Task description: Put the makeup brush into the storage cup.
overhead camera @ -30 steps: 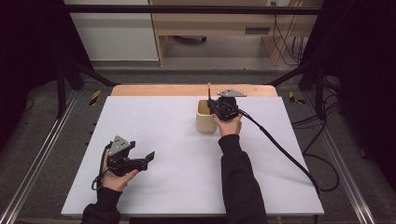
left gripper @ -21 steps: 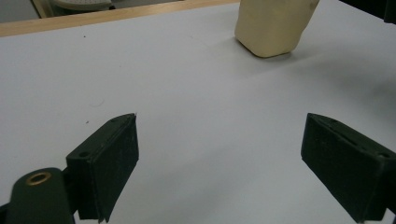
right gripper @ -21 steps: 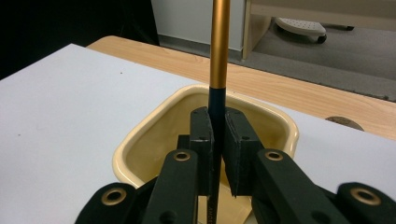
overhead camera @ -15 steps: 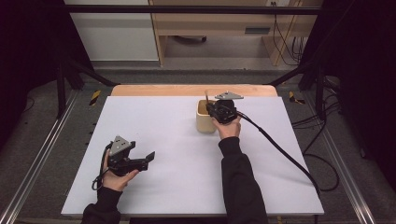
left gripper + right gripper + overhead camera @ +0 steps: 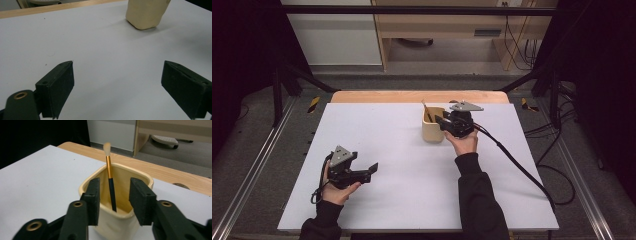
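Brush (image 5: 110,173) stands in the cream cup (image 5: 432,126), which sits on the white table (image 5: 402,200) toward its far side, right of the middle. The brush leans against the cup's far wall, pale bristle tip up and well above the rim, dark handle end down inside. That is a sensible way to store it: bristles kept off the bottom, handle easy to reach.

The right gripper (image 5: 113,195) hangs just right of the cup in the high view, near its rim. Its jaws have just been opening, and in the right gripper view the pads stand apart on either side of the handle without pressing on it, so the brush rests on the cup alone. I judge this a release after dropping the brush in, with the hand ready to draw clear.

The left gripper (image 5: 117,82) lies low over the table's near left part, well apart from the cup, jaws spread wide with bare table between them. It holds nothing and seems parked there to stay out of the way
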Available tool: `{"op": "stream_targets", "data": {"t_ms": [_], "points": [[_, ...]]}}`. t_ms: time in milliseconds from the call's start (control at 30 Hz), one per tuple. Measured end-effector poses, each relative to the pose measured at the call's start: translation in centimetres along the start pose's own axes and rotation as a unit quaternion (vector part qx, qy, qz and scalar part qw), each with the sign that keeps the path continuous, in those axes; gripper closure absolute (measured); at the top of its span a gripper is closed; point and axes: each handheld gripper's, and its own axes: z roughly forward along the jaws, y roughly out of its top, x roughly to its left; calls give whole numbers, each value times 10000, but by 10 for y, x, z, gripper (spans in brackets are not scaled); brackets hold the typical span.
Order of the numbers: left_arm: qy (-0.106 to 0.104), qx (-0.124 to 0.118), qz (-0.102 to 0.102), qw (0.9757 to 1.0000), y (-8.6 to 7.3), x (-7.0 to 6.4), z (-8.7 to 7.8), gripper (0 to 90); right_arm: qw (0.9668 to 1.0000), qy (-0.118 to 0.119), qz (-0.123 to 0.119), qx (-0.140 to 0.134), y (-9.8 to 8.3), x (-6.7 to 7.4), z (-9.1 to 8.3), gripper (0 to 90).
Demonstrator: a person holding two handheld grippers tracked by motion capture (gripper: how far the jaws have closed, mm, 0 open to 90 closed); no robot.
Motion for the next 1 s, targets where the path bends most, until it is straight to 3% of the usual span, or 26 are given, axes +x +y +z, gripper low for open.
{"op": "stream_targets", "data": {"t_ms": [33, 300, 500, 1000], "points": [[-2, 1, 1, 10000, 0, 0, 0, 106, 10000, 31, -32, -20, -3, 2, -6, 512], [-8, -9, 9, 10000, 0, 0, 0, 105, 9998, 116, -148, 12, -15, 7, -30, 369], [-10, -23, 29, 10000, 0, 0, -1, 106, 9998, 175, -71, -70, -22, 10, -47, 272], [-27, -53, 34, 10000, 1, 0, -2, 104, 9995, 246, -120, -132, -38, 13, -86, 156]]}}
